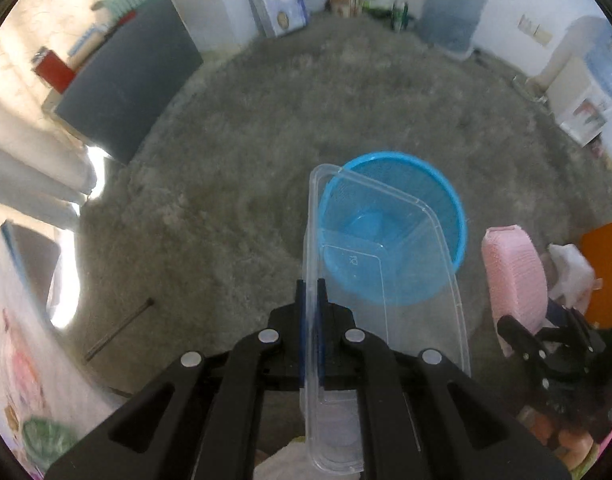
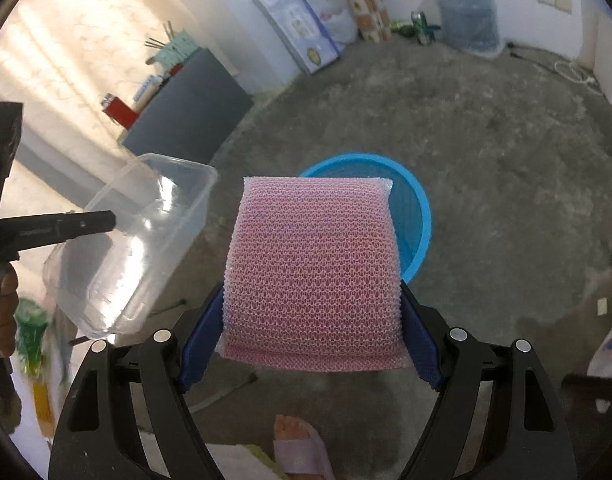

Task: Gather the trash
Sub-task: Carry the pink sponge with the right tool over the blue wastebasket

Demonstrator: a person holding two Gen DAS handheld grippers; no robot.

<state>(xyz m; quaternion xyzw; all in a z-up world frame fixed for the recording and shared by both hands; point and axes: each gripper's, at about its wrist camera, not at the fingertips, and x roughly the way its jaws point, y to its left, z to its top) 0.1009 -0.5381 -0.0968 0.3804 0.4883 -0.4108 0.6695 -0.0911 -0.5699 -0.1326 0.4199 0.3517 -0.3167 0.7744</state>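
Left gripper (image 1: 310, 292): jaws clamped on 1 wall of the clear plastic container (image 1: 385, 280), held in the air over the blue basket (image 1: 457, 216).
Right gripper (image 2: 311, 320): jaws wide but pressing both sides of the pink mesh sponge (image 2: 313, 272), also above the basket rim (image 2: 423, 216).
Done: 2 pieces of trash picked up and carried to the basket on the concrete floor (image 1: 246, 140).
Left: releasing both; the basket looks nearly empty.
Other trash: a thin stick (image 1: 120, 330) lies on the floor, near the left edge.
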